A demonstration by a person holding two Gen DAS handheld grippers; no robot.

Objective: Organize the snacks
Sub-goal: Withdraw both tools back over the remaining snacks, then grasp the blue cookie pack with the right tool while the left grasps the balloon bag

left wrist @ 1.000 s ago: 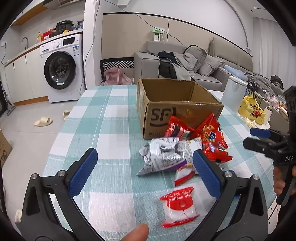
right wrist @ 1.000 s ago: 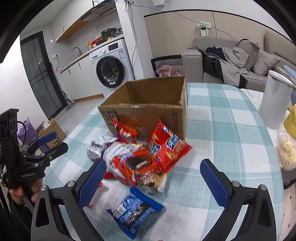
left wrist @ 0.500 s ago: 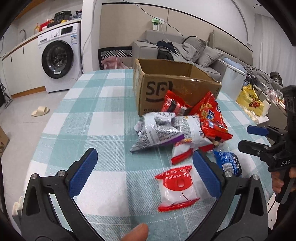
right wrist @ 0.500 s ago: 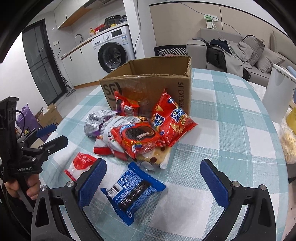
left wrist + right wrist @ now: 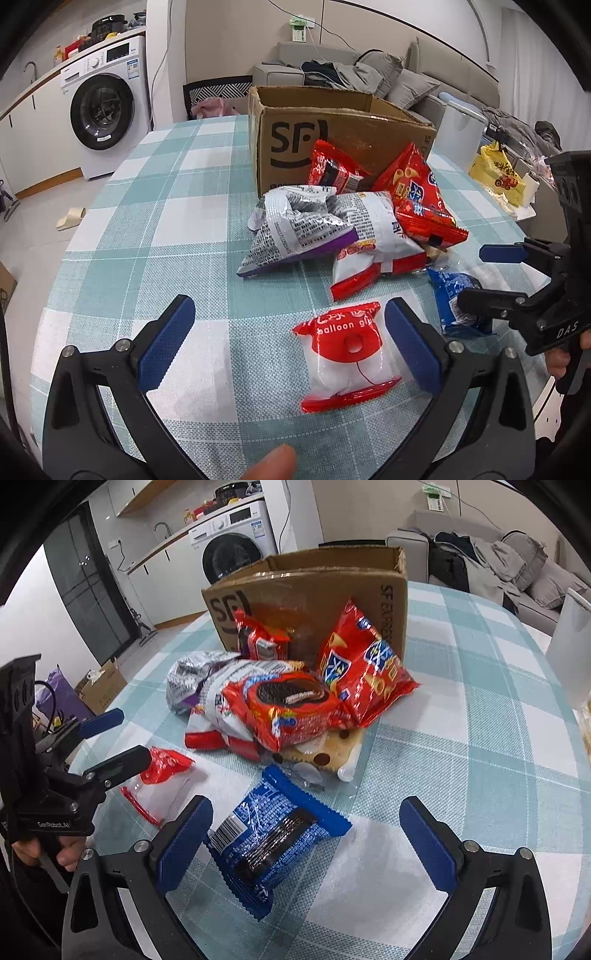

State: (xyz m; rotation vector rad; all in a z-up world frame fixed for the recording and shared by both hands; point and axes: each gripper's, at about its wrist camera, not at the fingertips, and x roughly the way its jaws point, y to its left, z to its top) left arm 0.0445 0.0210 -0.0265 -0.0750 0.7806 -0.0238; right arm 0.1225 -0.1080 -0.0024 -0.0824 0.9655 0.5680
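Meanwhile, both wide hand-held grippers, left (image 5: pixel 288 345) and right (image 5: pixel 304 843), face snacks (image 5: pixel 291 698) heaped before the cardboard box (image 5: pixel 317 590).

on the desk (image 5: pixel 155 229) the cardboard box (image 5: pixel 332 129) stands behind everything, open side up. the heap of snack bags (image 5: pixel 354 221) lies right before it, two bags leaning on its front wall. nearer to me, apart from the heap, the balloon gum pack (image 5: pixel 347 354) lies between my left fingers (image 5: pixel 166 343), closer to the right one. to its right the cookie pack (image 5: pixel 273 834) lies flat between my right fingers (image 5: pixel 424 845), toward the left one.
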